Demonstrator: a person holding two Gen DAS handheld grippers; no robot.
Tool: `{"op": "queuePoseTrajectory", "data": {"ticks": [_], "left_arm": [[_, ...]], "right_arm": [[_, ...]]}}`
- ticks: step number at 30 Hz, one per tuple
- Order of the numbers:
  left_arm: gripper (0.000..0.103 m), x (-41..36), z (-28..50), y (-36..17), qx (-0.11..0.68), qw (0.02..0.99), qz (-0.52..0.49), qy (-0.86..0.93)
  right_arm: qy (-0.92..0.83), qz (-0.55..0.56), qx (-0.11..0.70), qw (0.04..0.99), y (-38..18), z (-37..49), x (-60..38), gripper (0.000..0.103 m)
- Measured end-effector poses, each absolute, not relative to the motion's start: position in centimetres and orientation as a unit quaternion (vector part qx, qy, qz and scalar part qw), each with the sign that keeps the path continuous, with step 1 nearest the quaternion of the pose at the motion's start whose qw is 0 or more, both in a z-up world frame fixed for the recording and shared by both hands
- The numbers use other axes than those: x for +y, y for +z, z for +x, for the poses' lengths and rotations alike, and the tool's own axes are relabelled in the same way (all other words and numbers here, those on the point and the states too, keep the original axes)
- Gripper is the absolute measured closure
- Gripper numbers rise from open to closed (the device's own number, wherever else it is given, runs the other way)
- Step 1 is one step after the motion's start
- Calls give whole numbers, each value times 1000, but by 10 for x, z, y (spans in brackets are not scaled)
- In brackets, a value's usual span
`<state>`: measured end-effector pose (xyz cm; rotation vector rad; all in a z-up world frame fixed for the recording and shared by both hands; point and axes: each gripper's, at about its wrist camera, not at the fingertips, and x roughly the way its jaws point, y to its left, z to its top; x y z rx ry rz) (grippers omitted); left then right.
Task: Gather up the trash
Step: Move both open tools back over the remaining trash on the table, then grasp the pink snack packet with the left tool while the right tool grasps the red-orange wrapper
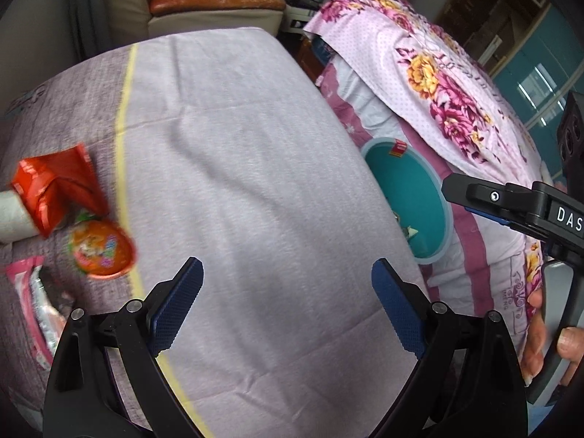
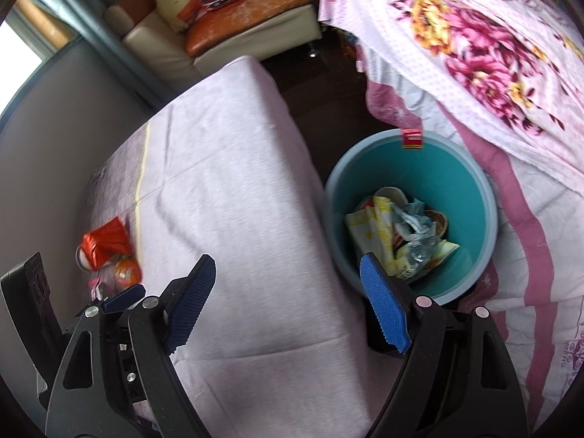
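Both the left gripper [image 1: 288, 306] and right gripper [image 2: 288, 303] gape empty; the orange cup [image 1: 102, 248], left of the teal bin [image 2: 485, 197], may roll if nudged.

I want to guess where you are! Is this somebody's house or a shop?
Most likely a room in a home. There is a cloth-covered table, a sofa with worn cushions behind it, and a flowered bedsheet draped beside a teal trash bin that holds wrappers.

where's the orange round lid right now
In the left wrist view, the orange round lid lies on the table's left side, just below the red wrapper.
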<state>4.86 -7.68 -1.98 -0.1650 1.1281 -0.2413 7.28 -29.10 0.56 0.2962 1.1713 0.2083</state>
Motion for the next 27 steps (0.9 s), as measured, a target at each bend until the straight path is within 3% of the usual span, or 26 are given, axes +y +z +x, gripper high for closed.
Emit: {"op": "queuePoseTrajectory", "data": {"ticks": [13,19,27], "left_arm": [[9,38,6,-1,495,862,-106,-20],[9,92,-10,-17,499,858,-122,29],[9,110,-13,-44,522,842,-133,29]], "right_arm": [[160,84,566,804,12,62,-207,25],[175,62,573,798,11,57,-176,25],[188,38,583,790,7,55,-146,25]]}}
